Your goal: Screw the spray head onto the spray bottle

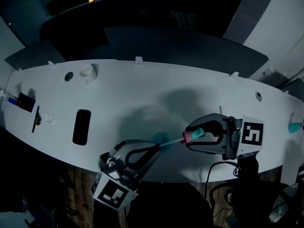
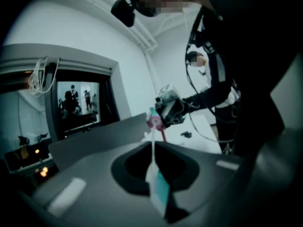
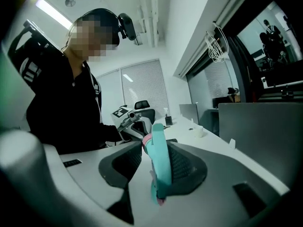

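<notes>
Nearly coaxial: spray head (image 1: 194,135), pinched between right gripper (image 1: 192,137) jaws, lay right of spray bottle (image 1: 162,139); left gripper (image 1: 156,149) jaws pressed on it, dip tube (image 1: 175,141) bridging level.

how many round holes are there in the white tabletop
2. The left hole is near the back edge, beside a small white cup. The right hole is near the back edge at the far right. Others may be hidden.

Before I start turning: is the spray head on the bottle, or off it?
Off. The right tool holds the spray head, and its tube runs bare into the shut left tool.
</notes>
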